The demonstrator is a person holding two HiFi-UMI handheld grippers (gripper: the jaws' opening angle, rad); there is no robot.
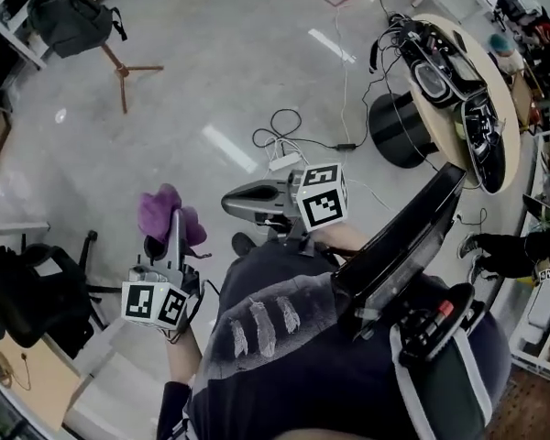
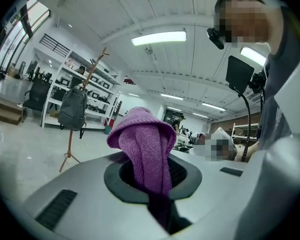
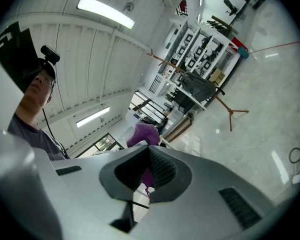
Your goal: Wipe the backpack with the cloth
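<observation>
A dark grey backpack [image 1: 69, 12] hangs on a wooden stand [image 1: 124, 67] at the far left of the room, well away from both grippers. It also shows as the backpack [image 2: 72, 109] in the left gripper view and the backpack [image 3: 197, 91] in the right gripper view. My left gripper [image 1: 174, 220] is shut on a purple cloth [image 1: 165, 211], which bulges out above the jaws as the cloth [image 2: 145, 149]. To its right my right gripper [image 1: 231, 202] is held with its jaws together and nothing in them. The cloth [image 3: 144, 133] shows just beyond its tips.
Cables and a white power strip [image 1: 284, 160] lie on the glossy floor ahead. A round table [image 1: 481, 71] loaded with equipment stands at the right on a black base [image 1: 399, 128]. A black office chair [image 1: 27, 291] is at the left. Shelving [image 2: 85, 91] lines the wall behind the stand.
</observation>
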